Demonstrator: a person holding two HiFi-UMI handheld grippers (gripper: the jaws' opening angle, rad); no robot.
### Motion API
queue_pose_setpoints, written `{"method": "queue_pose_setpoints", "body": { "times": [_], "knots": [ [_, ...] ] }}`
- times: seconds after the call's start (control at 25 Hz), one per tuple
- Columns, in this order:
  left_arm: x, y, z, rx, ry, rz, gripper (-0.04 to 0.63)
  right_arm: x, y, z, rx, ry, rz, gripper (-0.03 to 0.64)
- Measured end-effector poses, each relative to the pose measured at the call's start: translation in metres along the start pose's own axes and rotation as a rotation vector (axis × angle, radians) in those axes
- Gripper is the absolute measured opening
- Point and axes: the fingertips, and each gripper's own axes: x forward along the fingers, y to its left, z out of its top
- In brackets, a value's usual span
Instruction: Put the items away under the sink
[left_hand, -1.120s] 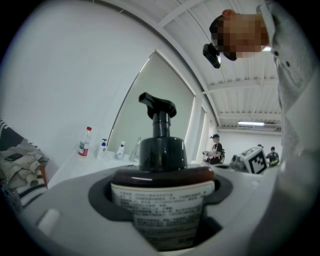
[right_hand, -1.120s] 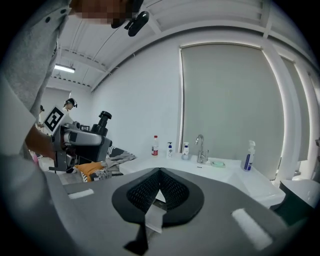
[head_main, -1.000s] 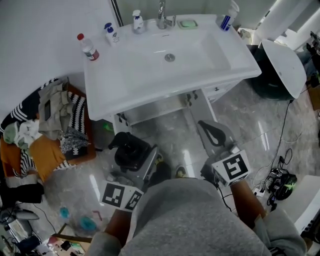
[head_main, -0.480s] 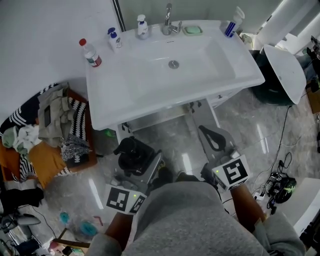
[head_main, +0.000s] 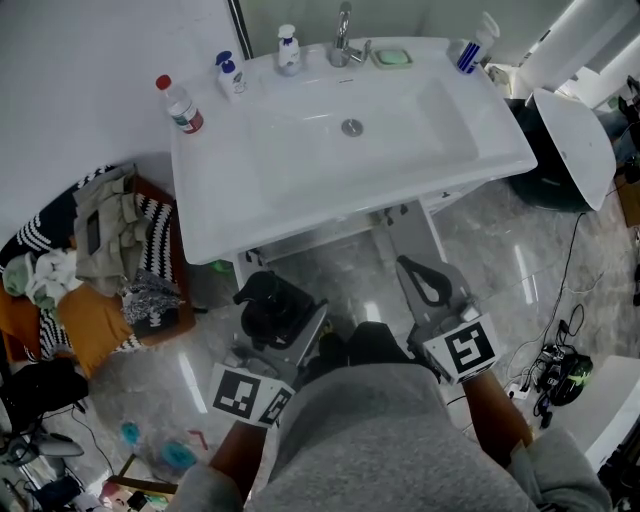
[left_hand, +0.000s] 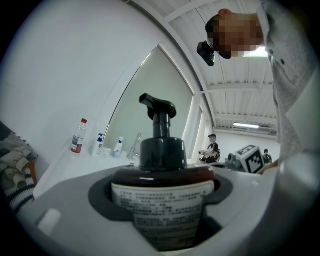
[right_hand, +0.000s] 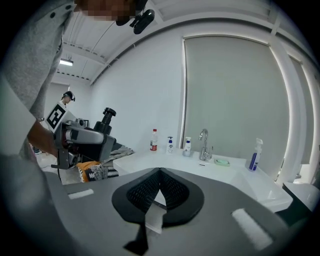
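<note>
The left gripper (head_main: 270, 322) has its jaws spread wide around a pump bottle (left_hand: 161, 159) and clamps it by the body. The bottle stands upright. It is dark brown with a black collar and a black pump head whose spout points left in the left gripper view. A pale label with small print, too fine to read, wraps its front.

In the head view the bottle is in front of the white sink (head_main: 300, 195), near its front edge and over the glossy floor (head_main: 560, 250).

The right gripper (right_hand: 159, 189) is beside it, its jaws pressed together with nothing between them.

On the sink's back rim are a red-capped water bottle (head_main: 179, 104), 2 small pump bottles (head_main: 230, 76), a tap (head_main: 345, 35), a green soap dish (head_main: 393, 58) and a spray bottle (head_main: 474, 47). A pile of clothes (head_main: 95, 260) lies on the floor to the left.
</note>
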Motion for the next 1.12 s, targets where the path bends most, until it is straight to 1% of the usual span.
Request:
{"method": "queue_pose_setpoints", "body": {
  "times": [0.08,0.28,0.6,0.84,0.96,1.12],
  "knots": [
    [0.003,-0.002,0.000,-0.007,-0.003,0.001,0.360,-0.001,-0.001,-0.003,0.000,0.005,0.010,-0.005],
    [0.012,-0.014,-0.004,0.003,0.006,0.024,0.360,-0.004,-0.013,-0.007,0.006,0.002,0.036,-0.005],
    [0.019,-0.030,-0.009,-0.017,0.013,0.113,0.360,-0.006,-0.032,-0.006,0.040,-0.029,0.097,-0.005],
    [0.024,-0.047,-0.029,-0.015,0.041,0.168,0.360,-0.015,-0.044,-0.025,0.050,-0.011,0.139,-0.005],
    [0.031,-0.048,-0.043,-0.007,0.054,0.200,0.360,-0.010,-0.049,-0.031,0.041,-0.029,0.161,-0.005],
    [0.038,-0.055,-0.067,-0.002,0.069,0.252,0.360,-0.008,-0.053,-0.050,0.089,-0.033,0.188,-0.005]
  ]
}}
